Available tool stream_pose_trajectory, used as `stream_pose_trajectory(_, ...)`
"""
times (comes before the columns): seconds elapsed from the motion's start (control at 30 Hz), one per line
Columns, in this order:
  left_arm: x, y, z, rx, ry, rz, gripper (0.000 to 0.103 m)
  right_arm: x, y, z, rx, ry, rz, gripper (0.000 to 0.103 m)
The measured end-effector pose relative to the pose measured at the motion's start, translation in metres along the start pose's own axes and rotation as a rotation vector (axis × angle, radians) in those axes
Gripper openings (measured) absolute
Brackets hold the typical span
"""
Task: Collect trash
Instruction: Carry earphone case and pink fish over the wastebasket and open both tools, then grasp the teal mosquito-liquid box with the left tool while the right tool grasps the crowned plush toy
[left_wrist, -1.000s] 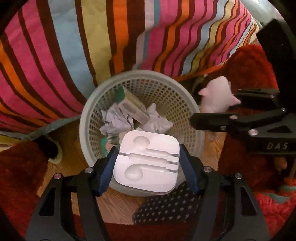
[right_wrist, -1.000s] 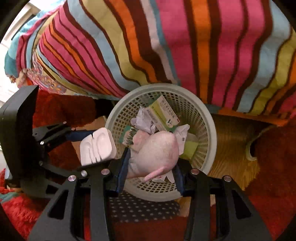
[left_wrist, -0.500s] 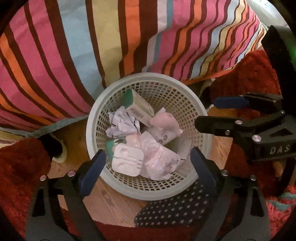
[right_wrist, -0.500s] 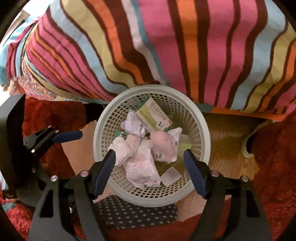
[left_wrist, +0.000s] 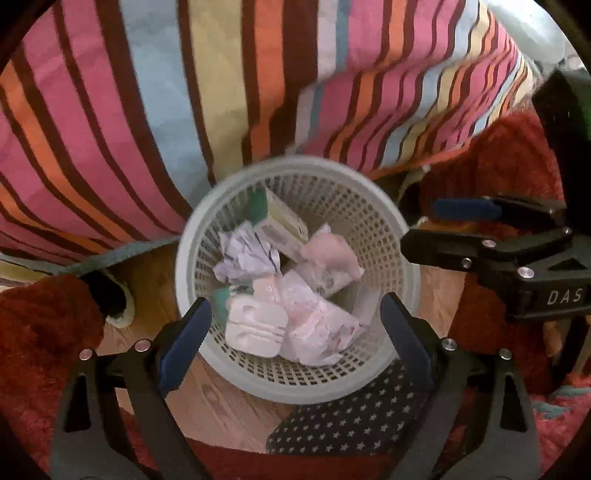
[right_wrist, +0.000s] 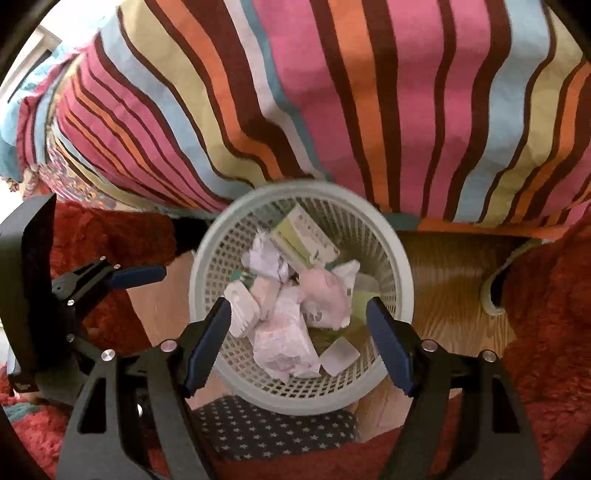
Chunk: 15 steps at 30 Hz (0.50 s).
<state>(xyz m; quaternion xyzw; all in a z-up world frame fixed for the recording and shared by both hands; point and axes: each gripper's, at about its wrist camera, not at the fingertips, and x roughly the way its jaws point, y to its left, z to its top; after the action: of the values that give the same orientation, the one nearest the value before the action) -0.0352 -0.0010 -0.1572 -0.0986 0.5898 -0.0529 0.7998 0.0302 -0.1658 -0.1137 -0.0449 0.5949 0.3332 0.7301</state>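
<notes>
While above basket (left_wrist: 400, 236), both tongs (left_wrist: 295, 339) wide, empty.

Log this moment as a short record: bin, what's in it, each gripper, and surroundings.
bin: pale mesh wastebasket on the wooden floor
contents: white moulded plastic tray, crumpled paper, green and white carton, pink wad
left gripper: open, empty, over the bin
right gripper: open, empty, over the bin
surroundings: striped bedcover, red rug
</notes>
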Motion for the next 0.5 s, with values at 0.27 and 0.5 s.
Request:
stream_pose_trajectory(0.27, -0.116, 0.008, 0.056, 0.066, -0.226, -0.053, 0.090, -0.116, 0.018, 0.047, -0.125, -0.401, 0.011, 0.072)
stream_pose_trajectory(0.5, -0.190, 0.048, 0.210, 0.088, -0.448, 0.048, 0.090, -0.168, 0.002, 0.203, -0.206, -0.654, -0.141, 0.091)
